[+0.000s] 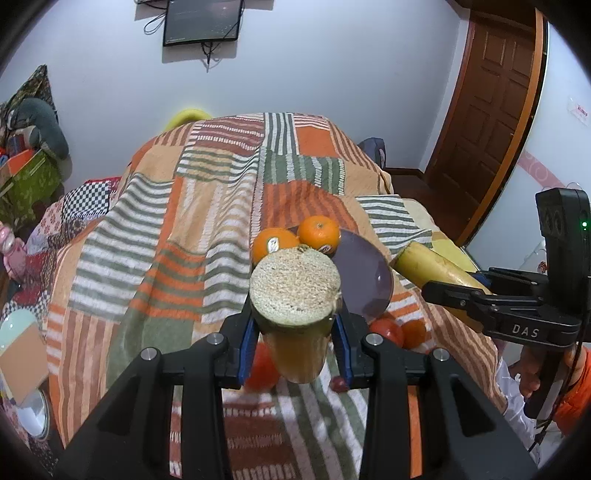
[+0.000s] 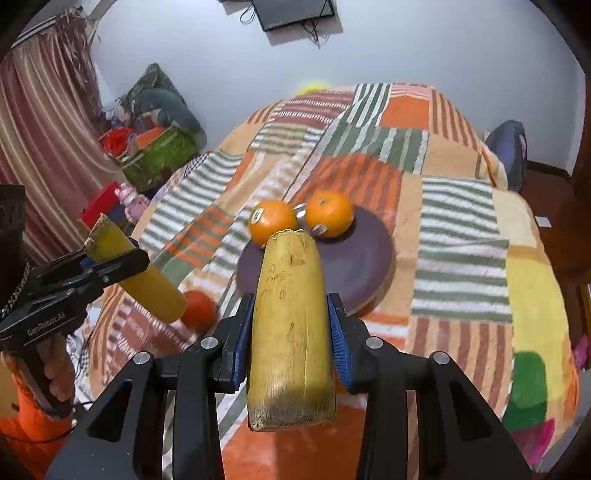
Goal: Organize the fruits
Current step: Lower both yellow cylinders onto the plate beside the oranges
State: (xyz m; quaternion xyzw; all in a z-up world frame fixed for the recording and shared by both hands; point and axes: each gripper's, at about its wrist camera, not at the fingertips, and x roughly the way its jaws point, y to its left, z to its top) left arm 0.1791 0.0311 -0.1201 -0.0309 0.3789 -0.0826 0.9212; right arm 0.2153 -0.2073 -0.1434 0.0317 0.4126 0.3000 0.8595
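Observation:
My left gripper (image 1: 295, 332) is shut on a yellow sugarcane piece (image 1: 295, 288), its cut end facing the camera; it also shows in the right wrist view (image 2: 136, 273). My right gripper (image 2: 291, 332) is shut on a second yellow sugarcane piece (image 2: 291, 325), also seen in the left wrist view (image 1: 436, 273). Both are held above the bed near a dark purple plate (image 2: 354, 266) (image 1: 365, 280) carrying two oranges (image 2: 273, 221) (image 2: 330, 213). Red tomatoes (image 1: 388, 330) (image 2: 199, 310) lie on the blanket by the plate.
The striped patchwork blanket (image 1: 184, 240) covers the bed. A green box with clutter (image 2: 159, 155) and a curtain (image 2: 44, 147) stand at the left. A wooden door (image 1: 491, 110) is at the right. A monitor (image 1: 203, 20) hangs on the wall.

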